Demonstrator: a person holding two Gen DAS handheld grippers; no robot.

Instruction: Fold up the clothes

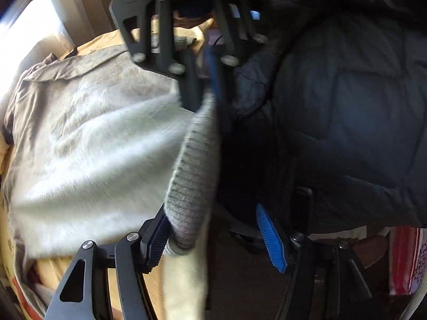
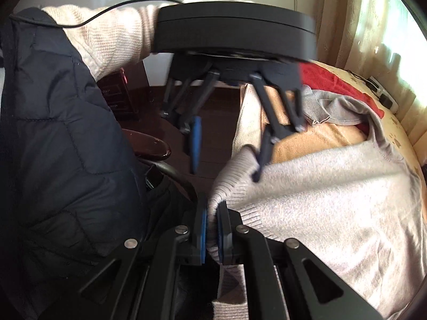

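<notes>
A soft, light grey knitted sweater (image 2: 333,186) lies spread just beyond the right tool (image 2: 212,229), which is clenched on its ribbed hem, the sensible hold, while the left tool (image 1: 216,237) gapes around that hem ungripped.

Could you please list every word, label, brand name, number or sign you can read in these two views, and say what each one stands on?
None: no text can be read in either view.
Dark wooden box on the floor: faint pale marks on its front, too small and blurred to read.
Red and white cloth: a dotted print only, no letters that can be made out.
Grey knit sweater, dark quilted jacket: no label visible.
</notes>
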